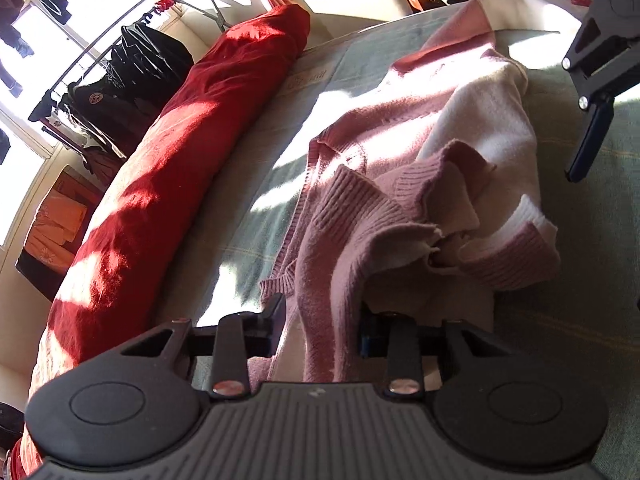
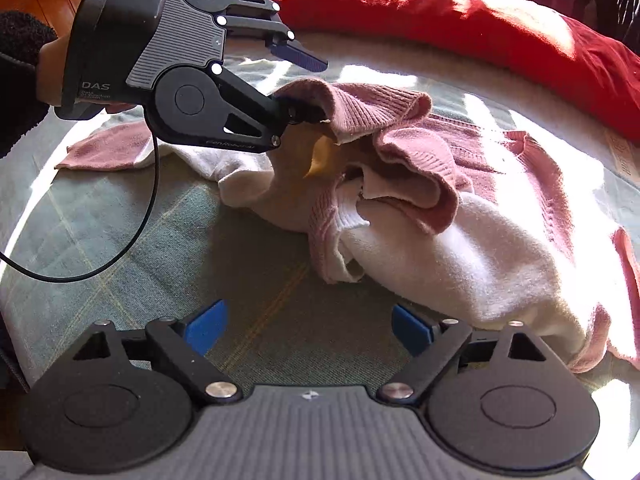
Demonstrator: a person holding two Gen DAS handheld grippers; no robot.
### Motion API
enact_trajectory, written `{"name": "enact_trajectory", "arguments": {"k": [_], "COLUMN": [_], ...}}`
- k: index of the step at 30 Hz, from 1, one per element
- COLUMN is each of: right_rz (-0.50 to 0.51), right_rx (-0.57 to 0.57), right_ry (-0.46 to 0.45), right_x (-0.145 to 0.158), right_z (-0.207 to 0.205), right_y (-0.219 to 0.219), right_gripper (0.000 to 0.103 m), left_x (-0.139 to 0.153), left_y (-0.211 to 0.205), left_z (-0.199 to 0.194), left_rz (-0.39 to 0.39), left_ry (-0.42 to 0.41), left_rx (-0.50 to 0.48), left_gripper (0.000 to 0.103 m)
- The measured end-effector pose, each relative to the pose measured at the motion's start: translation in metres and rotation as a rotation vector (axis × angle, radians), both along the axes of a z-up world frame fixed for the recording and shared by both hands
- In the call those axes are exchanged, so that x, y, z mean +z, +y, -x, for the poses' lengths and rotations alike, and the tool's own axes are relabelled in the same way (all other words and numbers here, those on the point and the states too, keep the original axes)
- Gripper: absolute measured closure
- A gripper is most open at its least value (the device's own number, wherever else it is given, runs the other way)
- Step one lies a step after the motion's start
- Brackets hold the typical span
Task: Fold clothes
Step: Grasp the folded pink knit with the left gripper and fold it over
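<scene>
Left wrist view: the left hand-held gripper (image 1: 320,320) points down at a bed covered in a grey-green blanket (image 1: 580,280). A pink and white knitted sweater (image 1: 400,160) lies crumpled on the blanket, straight ahead of this gripper and running away from it toward the upper right. A pink ribbed edge of the sweater hangs down between the gripper's fingers, which have closed in on it; the fabric hides the pads, so I judge it clamped rather than see it outright. A long red bolster (image 1: 180,152) lies along the left side of the bed. At the upper right edge, one blue finger of the right hand-held gripper (image 1: 588,148) hovers over bare blanket beside the sweater.

Right wrist view: the right hand-held gripper (image 2: 308,328) has its blue fingers apart, with only blanket between them. The sweater's white part lies just ahead and to the right, near but not touching. The left gripper enters from the upper left, its lower finger buried in the lifted pink hem, so the left is plainly the nearer to the garment.

No containers are visible in either view.
</scene>
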State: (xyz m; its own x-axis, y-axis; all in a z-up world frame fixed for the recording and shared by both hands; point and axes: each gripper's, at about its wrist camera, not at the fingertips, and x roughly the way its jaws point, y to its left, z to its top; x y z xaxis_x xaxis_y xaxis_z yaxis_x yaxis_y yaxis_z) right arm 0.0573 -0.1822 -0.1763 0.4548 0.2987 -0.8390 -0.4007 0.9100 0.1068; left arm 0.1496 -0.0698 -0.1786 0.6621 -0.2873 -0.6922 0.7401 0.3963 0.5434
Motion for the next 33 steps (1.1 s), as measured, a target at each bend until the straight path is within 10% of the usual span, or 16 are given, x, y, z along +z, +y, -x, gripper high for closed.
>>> {"name": "enact_trajectory", "arguments": {"k": [25, 33], "right_rz": [0.065, -0.053], "right_rx": [-0.127, -0.123], "right_ry": [-0.115, -0.050], "right_x": [0.013, 0.020], "right_z": [-0.018, -0.012], "right_y": [-0.017, -0.041], "right_gripper": [0.101, 0.088], "left_x": [0.021, 0.029], "left_y": [0.032, 0.034], "left_z": [-0.012, -0.003], "left_rz": [0.186, 0.183], "left_ry": [0.095, 0.093], "left_rx": [0.145, 0.170], "left_gripper": [0.092, 0.092]}}
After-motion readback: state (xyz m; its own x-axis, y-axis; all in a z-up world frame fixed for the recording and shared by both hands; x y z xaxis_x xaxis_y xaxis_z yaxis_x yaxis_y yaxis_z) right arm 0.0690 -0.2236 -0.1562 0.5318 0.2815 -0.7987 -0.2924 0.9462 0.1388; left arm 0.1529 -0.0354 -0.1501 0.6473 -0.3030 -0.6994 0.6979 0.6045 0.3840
